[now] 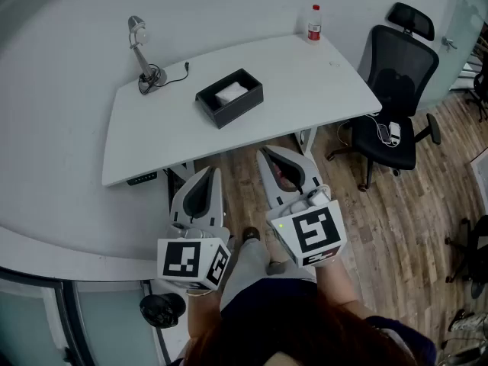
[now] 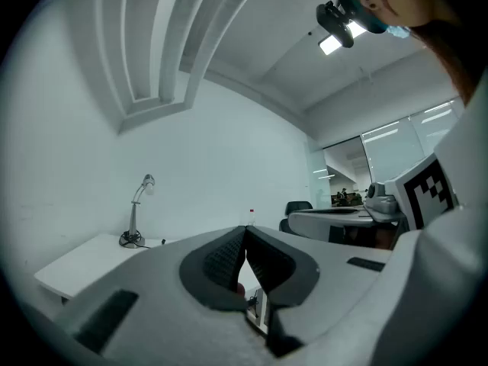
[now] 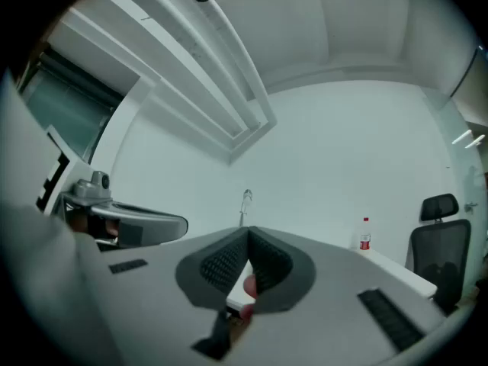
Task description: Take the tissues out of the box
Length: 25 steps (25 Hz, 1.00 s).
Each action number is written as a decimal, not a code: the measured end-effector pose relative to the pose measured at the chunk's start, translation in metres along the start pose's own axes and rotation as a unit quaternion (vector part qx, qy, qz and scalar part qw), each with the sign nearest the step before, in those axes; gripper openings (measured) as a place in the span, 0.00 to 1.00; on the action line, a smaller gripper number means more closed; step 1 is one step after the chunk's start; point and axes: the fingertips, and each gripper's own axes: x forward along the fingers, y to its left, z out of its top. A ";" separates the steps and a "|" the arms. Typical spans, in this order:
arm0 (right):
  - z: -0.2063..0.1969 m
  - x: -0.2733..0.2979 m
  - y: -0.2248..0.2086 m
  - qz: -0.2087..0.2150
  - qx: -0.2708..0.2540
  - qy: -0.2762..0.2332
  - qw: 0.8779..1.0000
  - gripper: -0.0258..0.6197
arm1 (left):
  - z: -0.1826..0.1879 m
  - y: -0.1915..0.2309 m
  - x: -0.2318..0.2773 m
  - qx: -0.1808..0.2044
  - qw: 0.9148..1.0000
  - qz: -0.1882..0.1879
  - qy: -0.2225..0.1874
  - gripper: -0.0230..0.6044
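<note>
At the bottom of the head view, the person is holding both tools out level over the brown wood-plank floor (image 1: 396,204), short of the desk. The grey plastic left tool (image 1: 209,174), with its black-and-white marker cube at the lower left, is pointing up the frame. In the left gripper view its dark ribbed pads are meeting at the tips with nothing between them. Just beside it toward the centre, the grey plastic right tool (image 1: 268,155) is reaching slightly further up the frame. The right gripper view shows its jaws likewise pressed together and empty. Beyond both tips, the white curved-edge desk (image 1: 305,75) is spreading across the middle of the frame. The black open-topped rectangular tissue box (image 1: 242,104) is sitting near its centre, turned at an angle, well apart from both tools. The white tissues (image 1: 231,92) are lying inside the box. At the upper left of the desk, a silver gooseneck lamp (image 1: 141,52) is standing on a round base with a dark cable trailing beside it. At the desk's far upper-right corner, a small clear bottle with a red cap and label (image 1: 314,24) is standing upright. To the right of the desk, a black mesh-backed office chair (image 1: 396,75) is standing on the floor.
</note>
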 end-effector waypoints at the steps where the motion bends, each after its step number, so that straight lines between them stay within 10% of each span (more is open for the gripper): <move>1: 0.000 0.004 -0.002 0.000 0.000 -0.001 1.000 0.07 | 0.000 0.003 0.005 -0.001 1.000 -0.001 0.001 0.07; 25: -0.007 0.110 -0.042 0.017 -0.010 0.013 1.000 0.07 | 0.005 0.066 0.110 -0.011 0.999 -0.031 -0.007 0.07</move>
